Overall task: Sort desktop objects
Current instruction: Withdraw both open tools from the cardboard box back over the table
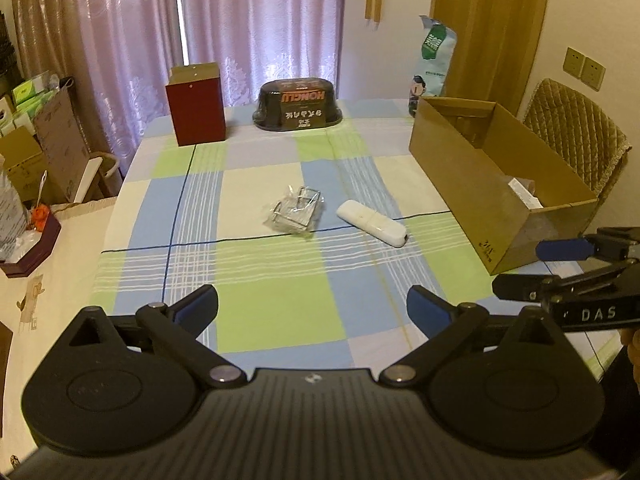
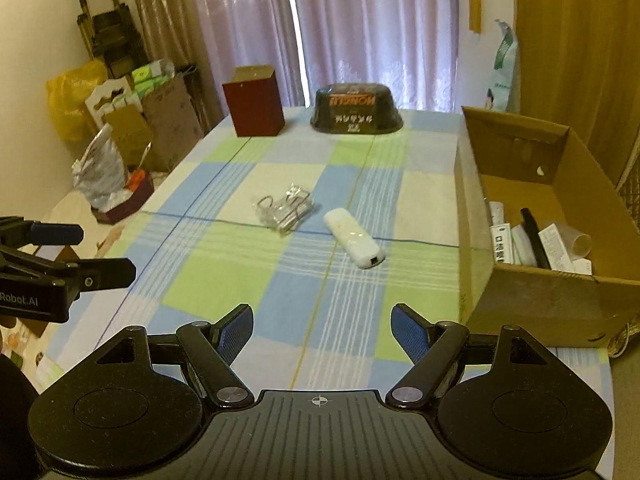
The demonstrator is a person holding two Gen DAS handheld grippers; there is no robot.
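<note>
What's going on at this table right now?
A person holds two grippers above a checked tablecloth, sorting loose items. Both the left gripper and the right gripper are open and empty. A white remote and a plastic-wrapped metal item lie mid-table, not yet picked up. The cardboard box on the right already holds several small packages. A red box and a dark container stand at the far end.

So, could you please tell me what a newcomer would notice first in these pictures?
Probably the checked tablecloth, with a white remote and a plastic-wrapped metal rack lying apart at its middle. Next, the open cardboard box on the right, already holding small items. At the far edge stand a red box and a dark tub.
</note>
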